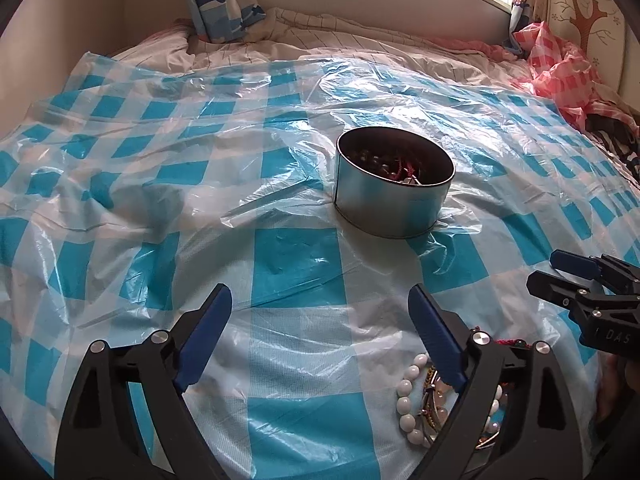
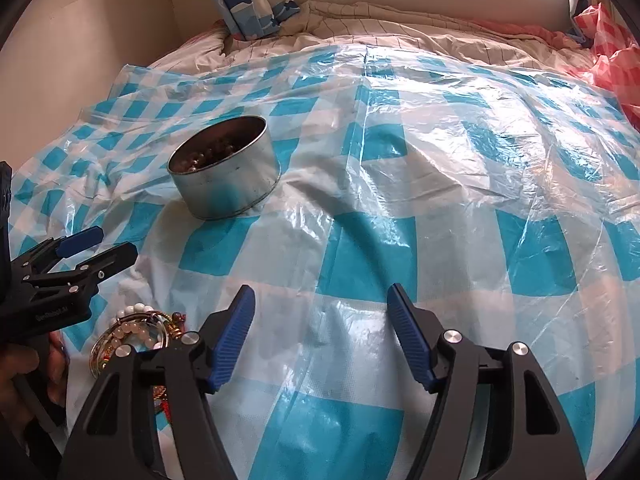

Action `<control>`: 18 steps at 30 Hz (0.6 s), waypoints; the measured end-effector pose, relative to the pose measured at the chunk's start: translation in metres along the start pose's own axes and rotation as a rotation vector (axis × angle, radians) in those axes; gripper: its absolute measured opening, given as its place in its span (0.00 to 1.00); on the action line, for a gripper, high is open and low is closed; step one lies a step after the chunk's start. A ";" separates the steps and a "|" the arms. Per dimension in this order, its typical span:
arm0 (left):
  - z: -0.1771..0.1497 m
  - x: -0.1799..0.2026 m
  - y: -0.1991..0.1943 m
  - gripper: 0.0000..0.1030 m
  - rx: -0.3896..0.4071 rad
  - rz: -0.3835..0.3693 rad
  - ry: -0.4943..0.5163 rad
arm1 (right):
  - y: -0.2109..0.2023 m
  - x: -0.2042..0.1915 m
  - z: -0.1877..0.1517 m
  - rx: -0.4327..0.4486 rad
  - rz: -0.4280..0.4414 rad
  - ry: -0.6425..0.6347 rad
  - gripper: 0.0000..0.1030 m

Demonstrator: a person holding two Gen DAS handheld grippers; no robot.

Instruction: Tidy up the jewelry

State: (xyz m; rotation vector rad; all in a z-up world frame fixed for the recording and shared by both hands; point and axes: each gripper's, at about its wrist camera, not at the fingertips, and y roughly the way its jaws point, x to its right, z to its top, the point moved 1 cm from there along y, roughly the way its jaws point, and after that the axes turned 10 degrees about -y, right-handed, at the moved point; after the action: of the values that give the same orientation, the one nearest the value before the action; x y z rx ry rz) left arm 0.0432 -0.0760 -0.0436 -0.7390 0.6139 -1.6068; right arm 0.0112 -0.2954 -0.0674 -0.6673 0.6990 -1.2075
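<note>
1. Both grippers hover over the bed with jaws spread wide and nothing between them: the left gripper (image 1: 320,298) shows blue ribbed pads apart over a blue check square, and the right gripper (image 2: 321,298) is released the same way over its own patch of sheet.
2. Just under the left gripper's right finger lies the jewelry pile (image 1: 430,396), resting on the plastic. It is a loose tangle: a bracelet of round white beads (image 1: 404,400) curving along its left edge, pale pink pearl-like beads, gold-toned chain or bangle, and a bit of red cord at the top. From the right wrist view the same pile (image 2: 136,334) sits beside that gripper's left finger, the rings lying flat and overlapping; no clear long axis can be told.
3. Farther out stands the round metal tin (image 1: 394,188), upright, open mouth facing up, well apart from the pile. Inside it are dark beads and red-pink cord.
4. Everything rests on a crinkled blue-and-white checked plastic sheet (image 1: 296,264) spread over the bedding.
5. Beyond it lie a striped quilt (image 1: 320,36), a blue patterned pillow (image 1: 218,0) and crumpled pink checked plastic (image 1: 560,68).
</note>
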 end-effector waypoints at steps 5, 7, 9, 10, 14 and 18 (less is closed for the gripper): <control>-0.007 0.005 -0.016 0.86 0.010 -0.029 0.019 | -0.013 -0.012 -0.007 0.011 0.047 -0.013 0.64; -0.011 0.004 -0.022 0.86 0.006 -0.045 0.020 | -0.018 -0.019 -0.012 0.002 0.059 -0.037 0.65; -0.015 0.003 -0.028 0.86 -0.004 -0.074 0.021 | -0.020 -0.027 -0.017 -0.016 0.058 -0.072 0.65; -0.018 0.005 -0.030 0.87 -0.006 -0.086 0.027 | -0.020 -0.031 -0.018 -0.023 0.058 -0.089 0.65; -0.032 0.018 -0.039 0.86 -0.014 -0.124 0.100 | -0.020 -0.045 -0.021 -0.032 0.053 -0.154 0.65; -0.042 0.034 -0.037 0.78 -0.023 -0.119 0.178 | -0.017 -0.053 -0.026 -0.056 -0.002 -0.212 0.65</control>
State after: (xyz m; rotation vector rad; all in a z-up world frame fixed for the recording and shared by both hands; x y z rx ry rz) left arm -0.0158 -0.1041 -0.0390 -0.6637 0.7291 -1.7914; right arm -0.0299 -0.2498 -0.0635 -0.8297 0.5559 -1.1028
